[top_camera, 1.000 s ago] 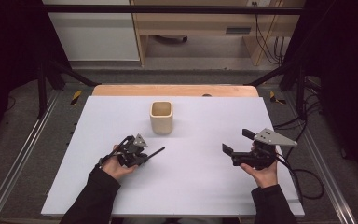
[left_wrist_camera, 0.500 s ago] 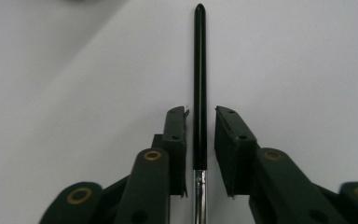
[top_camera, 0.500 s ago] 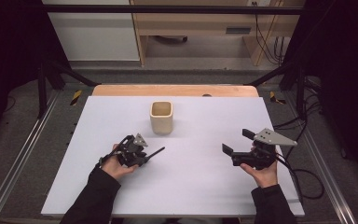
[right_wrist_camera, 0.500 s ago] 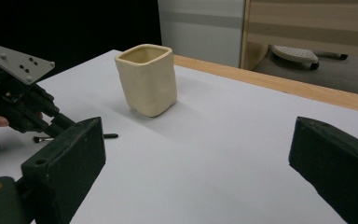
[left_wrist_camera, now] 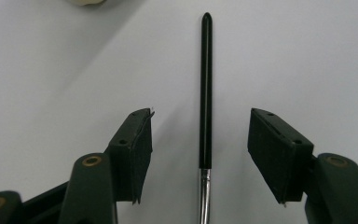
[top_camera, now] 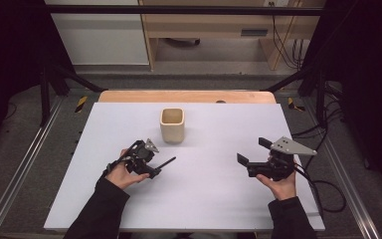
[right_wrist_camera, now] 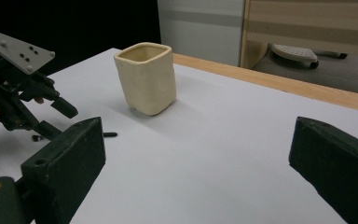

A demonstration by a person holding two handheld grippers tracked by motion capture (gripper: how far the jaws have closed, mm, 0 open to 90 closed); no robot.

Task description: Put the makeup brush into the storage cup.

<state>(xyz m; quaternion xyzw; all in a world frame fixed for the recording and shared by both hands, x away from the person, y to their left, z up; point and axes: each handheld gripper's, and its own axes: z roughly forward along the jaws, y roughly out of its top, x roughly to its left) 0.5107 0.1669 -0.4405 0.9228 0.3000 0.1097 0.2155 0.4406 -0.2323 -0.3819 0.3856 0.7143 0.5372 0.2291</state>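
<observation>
A thin paintbrush (left_wrist_camera: 206,93) with a black handle and a metal ferrule lies on the white table, its handle tip (top_camera: 171,159) pointing right and away. My left gripper (left_wrist_camera: 201,114) is open, one jaw on each side of the brush and neither touching it. In the high view this left gripper (top_camera: 153,166) sits at the table's left front. A cream square cup (top_camera: 172,124) stands upright behind it, empty as far as I can see. My right gripper (top_camera: 253,152) is open at the right front, aimed toward the cup (right_wrist_camera: 147,77), nothing between its jaws.
The white table top (top_camera: 214,199) ends at a wooden strip (top_camera: 186,96) along its far edge. Metal rails run along both sides on the floor. Cables (top_camera: 323,191) trail off the right gripper near the table's right edge. Past the right gripper's jaws, the left gripper (right_wrist_camera: 18,98) is at far left.
</observation>
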